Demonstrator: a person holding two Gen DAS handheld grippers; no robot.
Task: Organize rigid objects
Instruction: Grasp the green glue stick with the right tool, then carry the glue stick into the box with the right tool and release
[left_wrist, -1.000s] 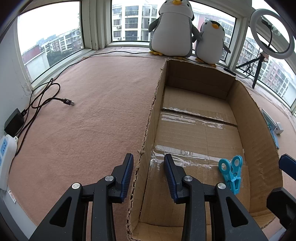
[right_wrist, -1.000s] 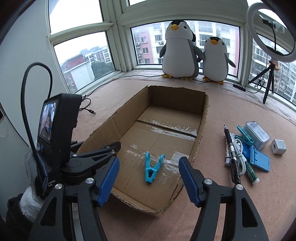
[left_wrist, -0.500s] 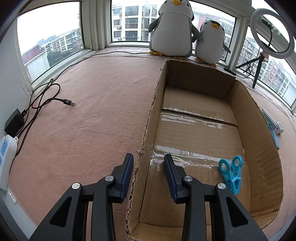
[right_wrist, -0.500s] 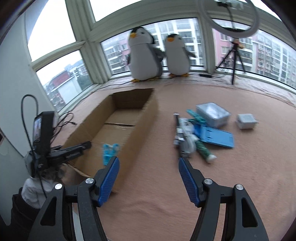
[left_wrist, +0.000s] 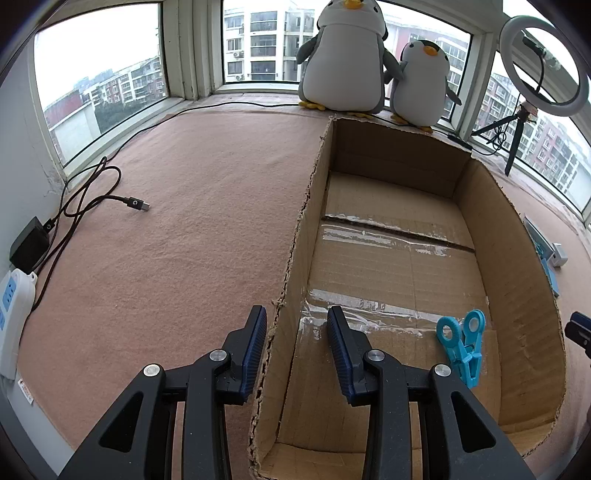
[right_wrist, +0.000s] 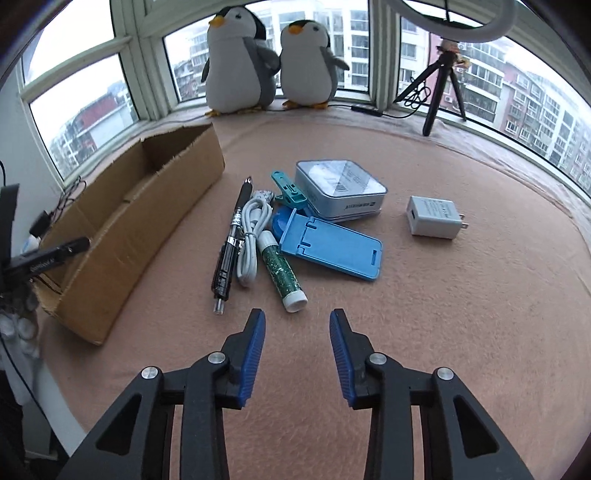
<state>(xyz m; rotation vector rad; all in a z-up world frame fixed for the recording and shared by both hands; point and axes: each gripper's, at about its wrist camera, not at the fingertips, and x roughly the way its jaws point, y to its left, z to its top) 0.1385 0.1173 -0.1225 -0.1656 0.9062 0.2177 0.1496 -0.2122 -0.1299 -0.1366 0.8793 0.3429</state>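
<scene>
- Cardboard box (left_wrist: 399, 258): landmark and receiving container, open-topped, on the pink cloth surface (left_wrist: 192, 229).
- Light-blue clothespin (left_wrist: 463, 347): the only item inside the box, lying on its floor near the right wall. Judged stored.
- Left gripper (left_wrist: 297, 349): straddles the box's left wall near the front corner, one finger outside and one inside; at its narrowest setting, appearing to clamp the wall and steady the box.
- Right gripper (right_wrist: 297, 347): outside the box, to its right, over bare cloth just short of the pile; jaws closing, nothing between them.
- Items outside the box, to its right, judged still to be stored:
  - black pen (right_wrist: 232, 240)
  - white coiled cable (right_wrist: 253, 240)
  - green glue stick (right_wrist: 282, 271), nearest the right gripper
  - blue phone stand (right_wrist: 332, 247)
  - teal clothespin (right_wrist: 290, 190)
  - silver tin (right_wrist: 340, 188)
  - white charger plug (right_wrist: 434, 218), set apart from the rest
- Progress, as a judgement: one piece in, seven visible outside; early stage.
</scene>
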